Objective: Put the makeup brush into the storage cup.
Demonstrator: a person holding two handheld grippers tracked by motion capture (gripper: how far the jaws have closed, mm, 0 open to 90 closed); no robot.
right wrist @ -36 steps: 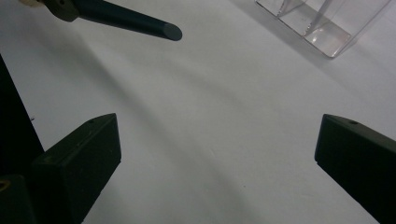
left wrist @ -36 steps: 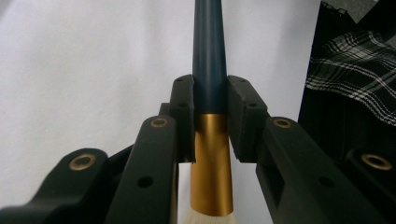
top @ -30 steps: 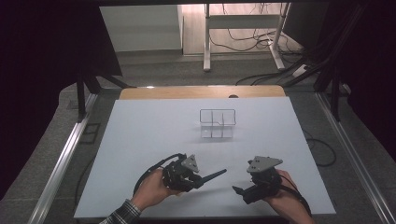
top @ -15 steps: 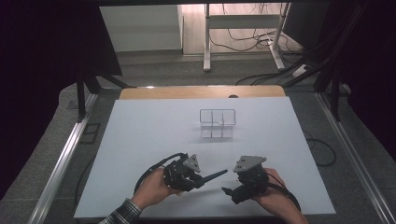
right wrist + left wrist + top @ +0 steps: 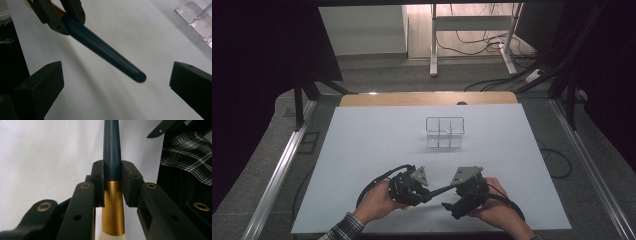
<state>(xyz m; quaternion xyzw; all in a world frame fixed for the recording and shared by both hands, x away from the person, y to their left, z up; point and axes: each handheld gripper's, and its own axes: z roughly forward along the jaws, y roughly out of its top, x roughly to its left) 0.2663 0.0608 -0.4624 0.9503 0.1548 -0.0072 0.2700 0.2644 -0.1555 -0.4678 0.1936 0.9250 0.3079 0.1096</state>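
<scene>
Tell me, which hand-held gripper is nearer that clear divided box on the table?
The right hand-held gripper looks slightly nearer: the clear divided box stands farther up the table, almost straight beyond it. The left hand-held gripper, clamping a brush, sits more to the left.

The clear plastic divided organiser (image 5: 444,132) stands on the white tabletop (image 5: 362,150), toward its far middle. The left gripper (image 5: 428,193) and right gripper (image 5: 447,206) sit side by side near the front edge, well apart from it. The dark blue, gold-banded brush (image 5: 112,152) lies between them.
</scene>
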